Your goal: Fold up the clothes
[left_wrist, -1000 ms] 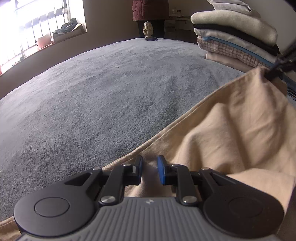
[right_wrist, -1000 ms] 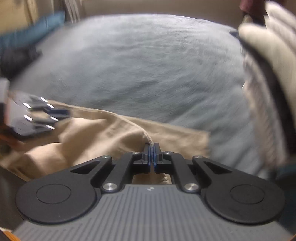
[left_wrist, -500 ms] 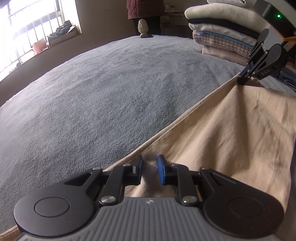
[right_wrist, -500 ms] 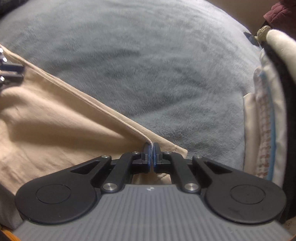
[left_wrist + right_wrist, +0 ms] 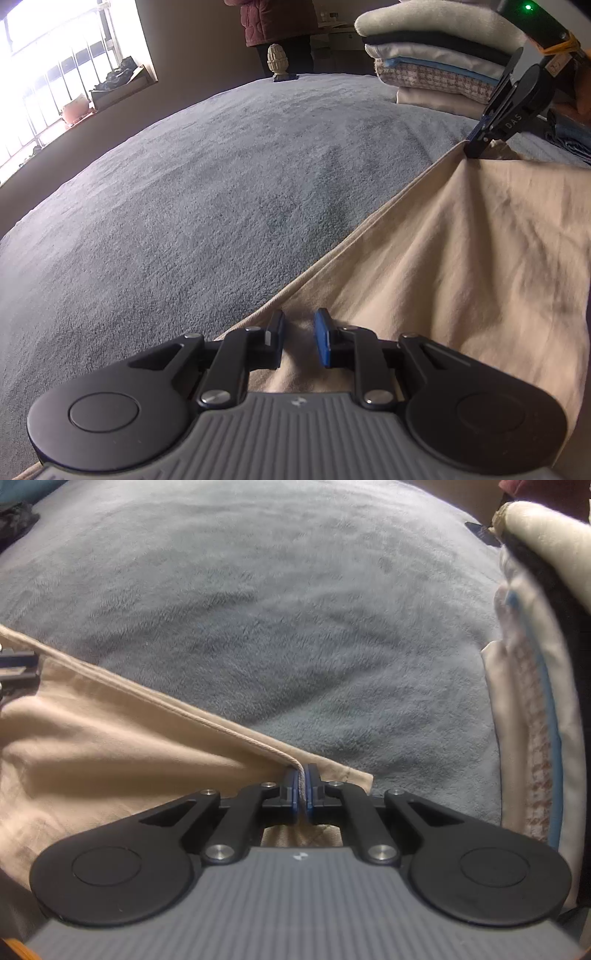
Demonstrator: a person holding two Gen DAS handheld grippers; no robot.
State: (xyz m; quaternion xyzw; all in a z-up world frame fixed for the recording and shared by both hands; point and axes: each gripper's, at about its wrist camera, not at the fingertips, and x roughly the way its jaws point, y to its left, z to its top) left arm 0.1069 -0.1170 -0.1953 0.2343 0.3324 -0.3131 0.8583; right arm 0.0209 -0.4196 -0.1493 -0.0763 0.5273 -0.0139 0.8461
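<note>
The beige garment [image 5: 461, 258] runs off the right and bottom edges of the left wrist view, and the left gripper [image 5: 298, 339] body hides the fold between its fingers. A person [image 5: 275, 22] at the far wall is cut off at the top edge. The folded stack [image 5: 535, 686] is blurred and cropped in the right wrist view.
</note>
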